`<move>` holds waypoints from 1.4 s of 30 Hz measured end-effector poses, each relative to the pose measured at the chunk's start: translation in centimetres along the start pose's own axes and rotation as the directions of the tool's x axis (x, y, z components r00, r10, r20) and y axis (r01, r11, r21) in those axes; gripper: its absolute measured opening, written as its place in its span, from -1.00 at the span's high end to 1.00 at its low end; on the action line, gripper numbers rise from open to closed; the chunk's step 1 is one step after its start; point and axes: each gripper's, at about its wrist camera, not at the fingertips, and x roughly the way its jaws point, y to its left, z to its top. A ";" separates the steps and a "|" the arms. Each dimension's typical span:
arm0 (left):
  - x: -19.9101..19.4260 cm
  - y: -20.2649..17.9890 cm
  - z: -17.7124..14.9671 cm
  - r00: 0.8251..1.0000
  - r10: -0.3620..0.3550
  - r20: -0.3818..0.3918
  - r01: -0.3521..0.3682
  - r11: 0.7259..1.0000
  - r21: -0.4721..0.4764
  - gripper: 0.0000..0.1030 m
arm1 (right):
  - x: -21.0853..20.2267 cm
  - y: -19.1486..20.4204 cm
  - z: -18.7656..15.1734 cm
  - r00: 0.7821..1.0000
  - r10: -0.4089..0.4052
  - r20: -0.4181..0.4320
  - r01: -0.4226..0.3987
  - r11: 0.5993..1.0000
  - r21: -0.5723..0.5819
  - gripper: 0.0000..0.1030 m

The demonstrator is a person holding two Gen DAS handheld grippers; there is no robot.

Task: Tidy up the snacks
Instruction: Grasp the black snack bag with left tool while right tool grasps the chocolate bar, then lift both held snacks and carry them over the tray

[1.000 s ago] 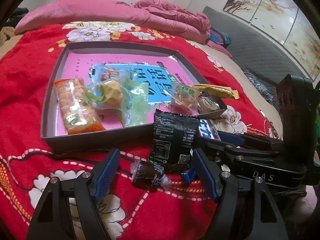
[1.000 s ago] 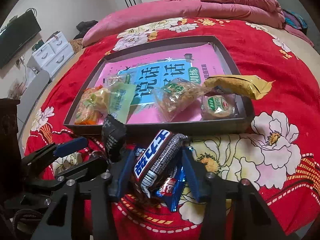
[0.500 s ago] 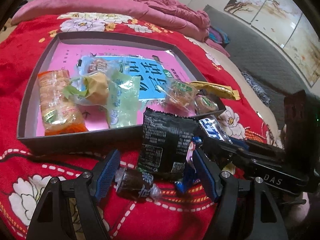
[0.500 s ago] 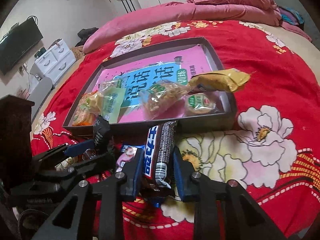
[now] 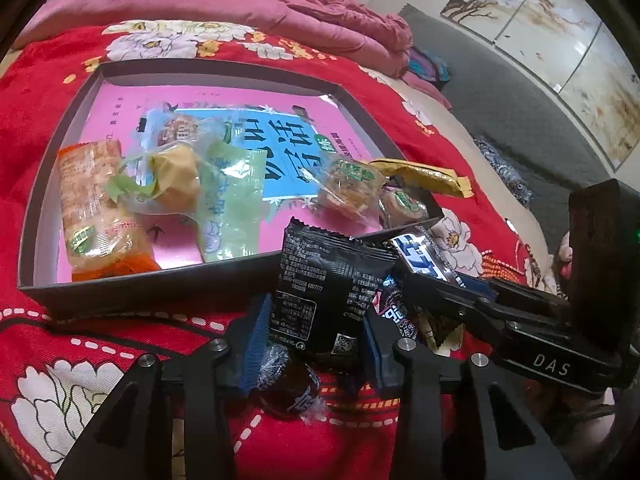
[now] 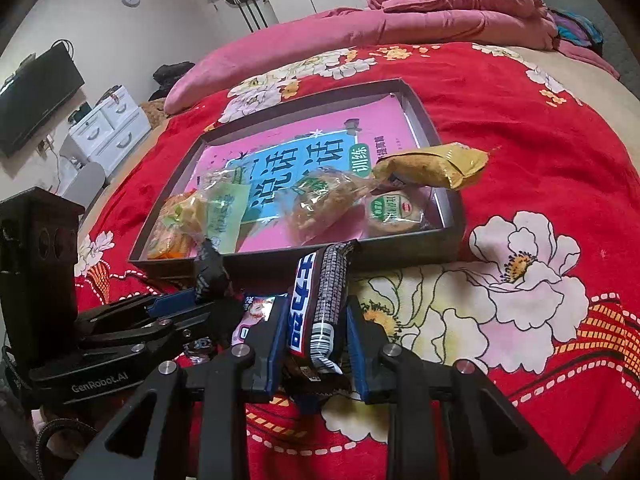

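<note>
My left gripper (image 5: 316,344) is closing its jaws, and the blue pads press on the sides of an upright black snack packet (image 5: 328,288) just in front of the grey tray (image 5: 160,280). A small dark wrapped candy (image 5: 292,388) lies on the red blanket under it. My right gripper (image 6: 318,340) is shut on a dark chocolate bar (image 6: 316,300) with blue lettering, held on end before the tray's (image 6: 400,240) near wall. Each gripper shows in the other's view: the left gripper (image 6: 192,300) with the black packet (image 6: 210,272), and the bar (image 5: 420,256).
The tray holds a pink book, an orange cracker pack (image 5: 88,208), green packets (image 5: 228,208) and a round cookie (image 6: 394,210). A yellow packet (image 6: 432,168) rests on its right rim. A pink-and-blue wrapper (image 6: 256,312) lies between the grippers. Pink quilts (image 6: 400,20) lie behind.
The left jaws went from wide open around the black packet to closed on it. The right jaws narrowed on the chocolate bar, which turned from slanted to on end.
</note>
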 end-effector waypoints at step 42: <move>-6.9 1.7 1.8 0.982 -0.049 0.183 0.060 0.997 -0.053 0.23 | -3.8 1.8 2.4 0.993 0.022 0.116 -0.022 1.000 0.001 0.45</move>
